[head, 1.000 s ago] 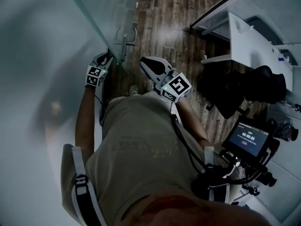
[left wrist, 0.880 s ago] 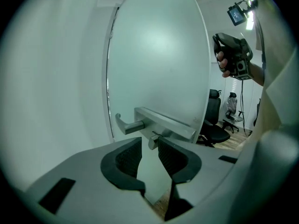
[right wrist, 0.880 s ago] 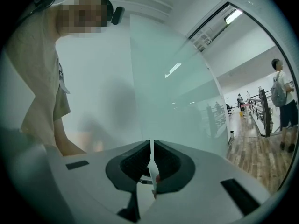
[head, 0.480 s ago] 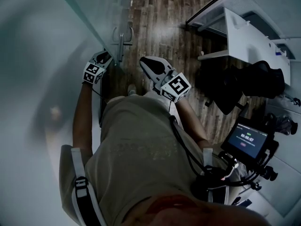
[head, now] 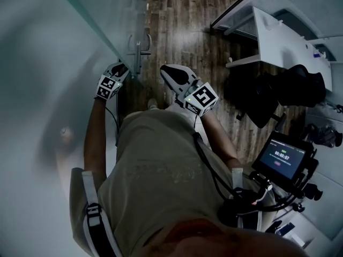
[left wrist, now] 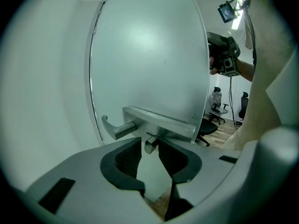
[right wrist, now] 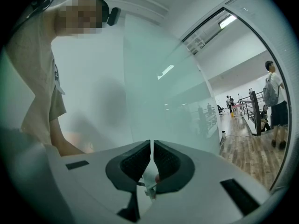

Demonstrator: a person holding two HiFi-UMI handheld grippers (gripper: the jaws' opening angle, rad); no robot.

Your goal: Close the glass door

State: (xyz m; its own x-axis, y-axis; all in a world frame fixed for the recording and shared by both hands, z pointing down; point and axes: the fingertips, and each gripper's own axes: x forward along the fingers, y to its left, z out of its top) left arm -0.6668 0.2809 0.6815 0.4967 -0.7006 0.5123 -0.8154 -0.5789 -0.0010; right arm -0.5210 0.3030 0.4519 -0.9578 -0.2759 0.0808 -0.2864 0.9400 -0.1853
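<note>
The frosted glass door (head: 107,15) runs from the upper left of the head view down to its metal lever handle (head: 138,48). My left gripper (head: 119,68) is at that handle, on the door's edge. In the left gripper view the door (left wrist: 149,55) fills the frame. The round end of the handle (left wrist: 150,144) sits between the jaw tips, and the left gripper (left wrist: 149,143) is shut on it. The second lever (left wrist: 114,129) sticks out to the left. My right gripper (head: 170,73) hangs beside it, off the door. It is shut and holds nothing (right wrist: 152,143), facing the glass (right wrist: 168,87).
Wooden floor (head: 182,25) lies beyond the door. To the right are a white desk (head: 278,42), a black chair (head: 292,92) and a screen on a rig (head: 284,159). Office chairs (left wrist: 212,118) stand behind the glass. A person (right wrist: 275,101) stands in the corridor.
The left gripper stays at the handle and its wrist has turned slightly. The right gripper has kept still. The head view has shifted a little.
</note>
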